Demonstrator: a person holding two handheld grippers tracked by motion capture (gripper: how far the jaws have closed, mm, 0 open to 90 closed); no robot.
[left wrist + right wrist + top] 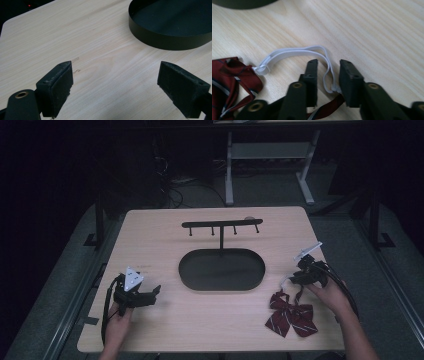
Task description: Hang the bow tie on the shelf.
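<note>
1. The right gripper (327, 75) straddled the bow tie's (291, 314) white elastic strap (294, 52) at the table's (165, 320) near right, jaws narrowed but not yet pinching.
2. The left gripper (115, 86) rested near left, spread wide.

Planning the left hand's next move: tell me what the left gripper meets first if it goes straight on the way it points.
Probably the black oval tray: the left gripper points over bare table toward it, though the line may pass its left edge.
</note>
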